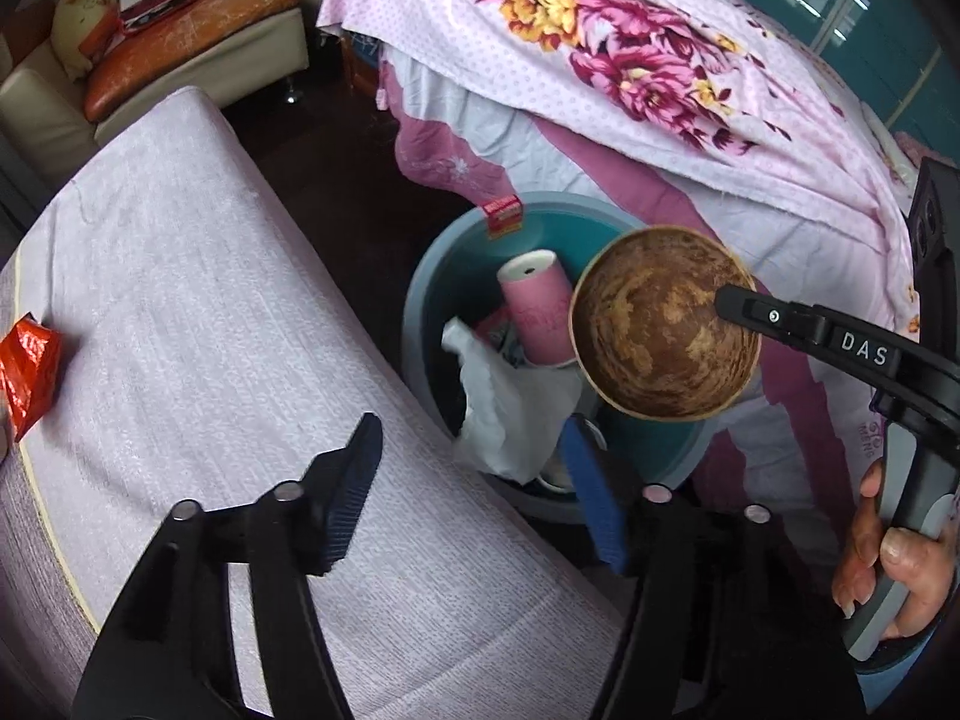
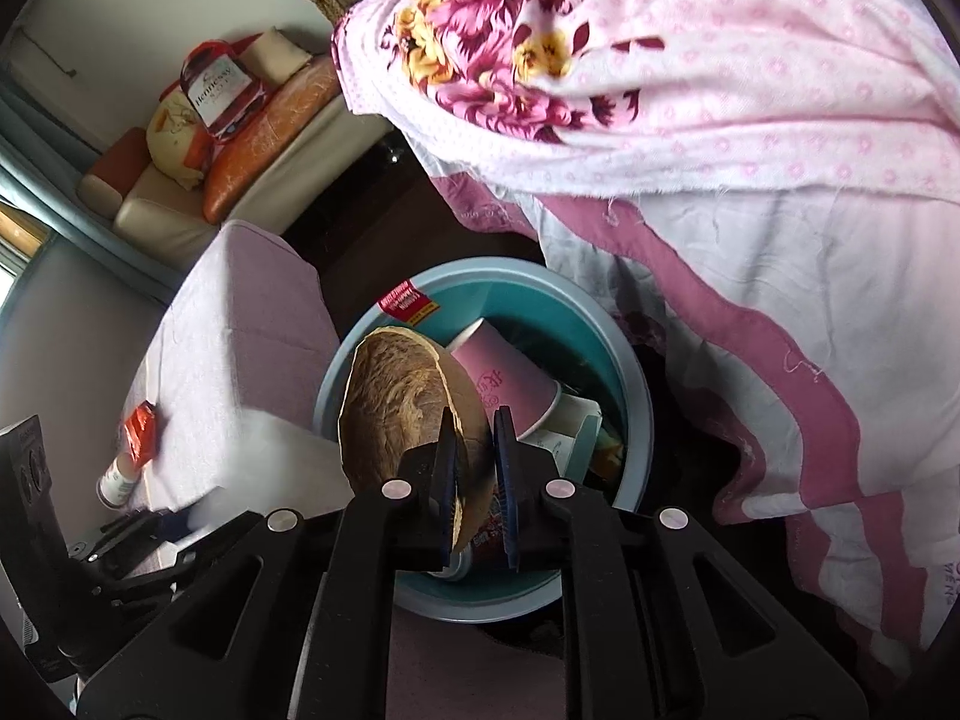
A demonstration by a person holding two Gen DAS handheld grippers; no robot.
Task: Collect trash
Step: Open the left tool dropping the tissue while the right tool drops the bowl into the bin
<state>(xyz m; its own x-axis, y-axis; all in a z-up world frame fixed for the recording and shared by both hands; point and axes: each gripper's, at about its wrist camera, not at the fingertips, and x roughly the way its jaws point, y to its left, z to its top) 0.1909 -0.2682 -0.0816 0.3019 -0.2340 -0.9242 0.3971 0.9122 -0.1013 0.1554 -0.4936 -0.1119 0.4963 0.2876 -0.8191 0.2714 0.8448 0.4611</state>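
A bed (image 1: 690, 90) draped in a floral pink sheet is filling the upper right of both views, and a bench (image 1: 198, 276) under a pale lilac cloth is spreading across the left of the left wrist view. Between them, at the centre, a round blue-grey trash bin (image 1: 420, 312) with a teal inner wall is standing on the dark floor. It is holding a pink paper cup (image 1: 537, 306) lying tilted with its base toward the upper left, a crumpled white plastic bag (image 1: 510, 414) slumping against the lower rim, and some paper scraps beneath that are too jumbled to name. A small red-and-yellow wrapper (image 1: 503, 215) is hanging on the far rim.

A brown, stained paper bowl (image 1: 660, 324) is hovering over the bin's right side, its rim sitting between the fingers of the right tool (image 2: 475, 474), whose jaws are standing narrowly apart; whether the pads are pressing on the rim cannot be told. A hand (image 1: 894, 564) is wrapping the right tool's handle at the lower right.

The left tool (image 1: 474, 498) is hanging with jaws wide apart and nothing between them, one finger over the bench, the other over the bin's near rim.

A crumpled orange-red foil wrapper (image 1: 27, 372) is lying at the bench's left edge.
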